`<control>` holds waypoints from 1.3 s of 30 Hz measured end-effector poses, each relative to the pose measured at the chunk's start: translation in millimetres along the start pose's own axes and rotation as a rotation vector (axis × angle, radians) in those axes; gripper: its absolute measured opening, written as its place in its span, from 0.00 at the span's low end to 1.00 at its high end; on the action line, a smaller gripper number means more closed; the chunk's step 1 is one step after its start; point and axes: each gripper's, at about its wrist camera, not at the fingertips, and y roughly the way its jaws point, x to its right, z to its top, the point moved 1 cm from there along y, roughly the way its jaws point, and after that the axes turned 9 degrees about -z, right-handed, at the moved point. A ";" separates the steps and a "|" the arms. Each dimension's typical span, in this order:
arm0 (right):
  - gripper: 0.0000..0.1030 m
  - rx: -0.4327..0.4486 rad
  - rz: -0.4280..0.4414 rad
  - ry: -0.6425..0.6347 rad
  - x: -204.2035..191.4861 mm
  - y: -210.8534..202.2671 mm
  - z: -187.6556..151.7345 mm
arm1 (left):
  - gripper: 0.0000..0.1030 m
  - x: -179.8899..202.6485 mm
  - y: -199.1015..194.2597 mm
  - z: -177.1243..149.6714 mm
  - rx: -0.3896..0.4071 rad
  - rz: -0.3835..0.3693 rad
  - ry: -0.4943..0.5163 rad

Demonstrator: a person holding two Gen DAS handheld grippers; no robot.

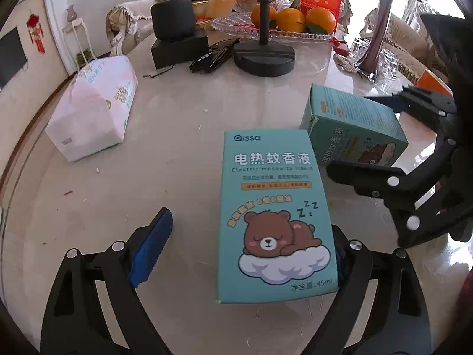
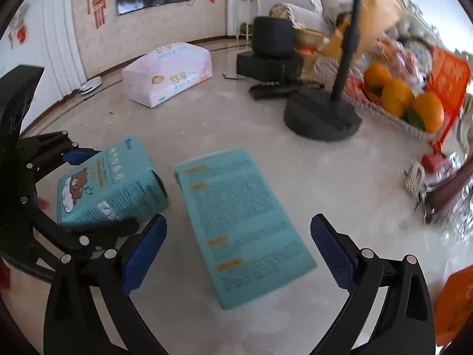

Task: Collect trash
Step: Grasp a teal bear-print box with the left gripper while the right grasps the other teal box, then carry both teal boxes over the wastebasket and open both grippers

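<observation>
Two teal mosquito-liquid boxes with a sleeping bear lie on the marble table. In the left wrist view, one box [image 1: 275, 216] lies between my open left gripper's [image 1: 248, 254] fingers, resting against the right one. The second box [image 1: 354, 130] lies between the fingers of my open right gripper [image 1: 363, 136]. In the right wrist view, the box [image 2: 242, 222] between my right gripper's [image 2: 239, 254] open fingers shows its text side. The other box [image 2: 109, 186] sits between the left gripper's fingers [image 2: 74, 155] at the left.
A tissue pack [image 1: 91, 109] lies at the left. A black stand base [image 1: 263, 56], a remote [image 1: 212, 56], a black box [image 1: 177, 44] and a glass tray of oranges [image 1: 292, 20] stand behind. A vase and glasses [image 1: 381, 56] stand at the right.
</observation>
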 end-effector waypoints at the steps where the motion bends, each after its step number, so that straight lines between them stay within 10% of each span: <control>1: 0.91 0.005 -0.005 0.011 1.9 -0.8 -0.1 | 0.84 0.0 -0.3 -0.2 0.000 0.000 -0.001; 5: 0.85 0.009 -0.011 0.008 0.4 -2.0 0.2 | 0.84 1.3 -0.2 -0.6 -0.002 0.004 0.004; 10: 0.45 -0.049 0.000 0.019 -2.2 7.4 -1.3 | 0.71 0.4 -2.1 -0.6 0.007 0.004 -0.002; 12: 0.44 -0.048 0.000 0.040 -3.8 4.9 -3.6 | 0.47 -3.7 -8.2 -0.4 0.042 0.007 -0.025; 18: 0.44 -0.023 -0.001 0.225 -1.0 -16.1 -16.2 | 0.47 -9.7 -8.5 0.2 0.051 -0.074 -0.042; 25: 0.44 0.164 -0.032 0.521 -17.1 -138.4 -80.6 | 0.46 -8.1 -25.9 -6.6 0.126 -0.138 -0.034; 33: 0.44 0.252 -0.053 0.675 -121.6 -293.7 -220.5 | 0.46 1.7 -147.7 -111.1 0.214 -0.209 -0.019; 39: 0.44 0.194 0.086 0.739 -203.2 -316.9 -284.2 | 0.47 33.8 -266.2 -239.6 0.262 -0.240 0.091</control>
